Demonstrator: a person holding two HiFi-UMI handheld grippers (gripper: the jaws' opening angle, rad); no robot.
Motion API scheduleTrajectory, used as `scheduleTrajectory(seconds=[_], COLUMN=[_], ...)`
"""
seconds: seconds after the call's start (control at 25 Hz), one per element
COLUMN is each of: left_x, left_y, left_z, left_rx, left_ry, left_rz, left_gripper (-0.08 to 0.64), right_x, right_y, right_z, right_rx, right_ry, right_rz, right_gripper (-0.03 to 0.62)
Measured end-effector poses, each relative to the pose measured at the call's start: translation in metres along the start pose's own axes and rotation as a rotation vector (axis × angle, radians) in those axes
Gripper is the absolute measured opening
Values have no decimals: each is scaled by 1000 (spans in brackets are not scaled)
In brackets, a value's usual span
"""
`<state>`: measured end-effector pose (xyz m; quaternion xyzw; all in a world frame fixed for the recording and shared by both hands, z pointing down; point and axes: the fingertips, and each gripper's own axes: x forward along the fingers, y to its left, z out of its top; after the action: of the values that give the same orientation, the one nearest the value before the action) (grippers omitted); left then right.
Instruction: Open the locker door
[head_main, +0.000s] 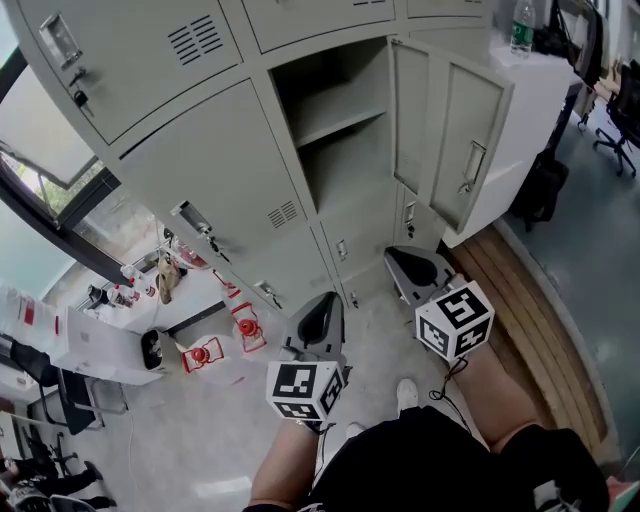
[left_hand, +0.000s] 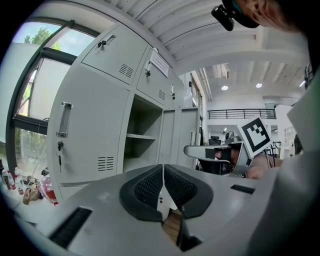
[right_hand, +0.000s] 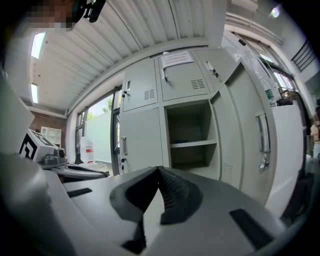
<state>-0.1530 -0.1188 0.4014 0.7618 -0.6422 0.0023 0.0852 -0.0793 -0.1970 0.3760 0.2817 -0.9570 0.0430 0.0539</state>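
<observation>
The grey locker bank (head_main: 215, 190) fills the head view. One compartment (head_main: 340, 120) stands open, a shelf inside it, and its door (head_main: 470, 140) is swung out to the right with a handle on it. My left gripper (head_main: 318, 318) and right gripper (head_main: 415, 270) hang side by side in front of the lower lockers, apart from the door. In the left gripper view, the left gripper (left_hand: 163, 167) has its pads together with nothing between them. The right gripper (right_hand: 159, 170) is likewise shut and empty, with the open door (right_hand: 250, 130) to its right.
Red-and-white containers (head_main: 200, 355) lie on the floor at the left, below a window. A white cabinet (head_main: 540, 90) with a bottle (head_main: 520, 28) on top stands right of the open door. A wooden floor strip (head_main: 530, 300) runs along the right; an office chair (head_main: 625, 120) is beyond.
</observation>
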Motion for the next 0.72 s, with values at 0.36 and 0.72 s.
scheduleTrajectory(seconds=[0.36, 0.72], left_x=[-36, -64], left_y=[-2, -7], left_z=[1, -16], left_rx=[2, -11], left_ry=[-15, 5], left_rz=[-42, -64], left_gripper=[23, 23], right_x=[-23, -41], right_y=[48, 77], right_z=[-3, -26], right_rx=[1, 31], right_ry=[-1, 22], right_rz=[-8, -20], right_gripper=[54, 54])
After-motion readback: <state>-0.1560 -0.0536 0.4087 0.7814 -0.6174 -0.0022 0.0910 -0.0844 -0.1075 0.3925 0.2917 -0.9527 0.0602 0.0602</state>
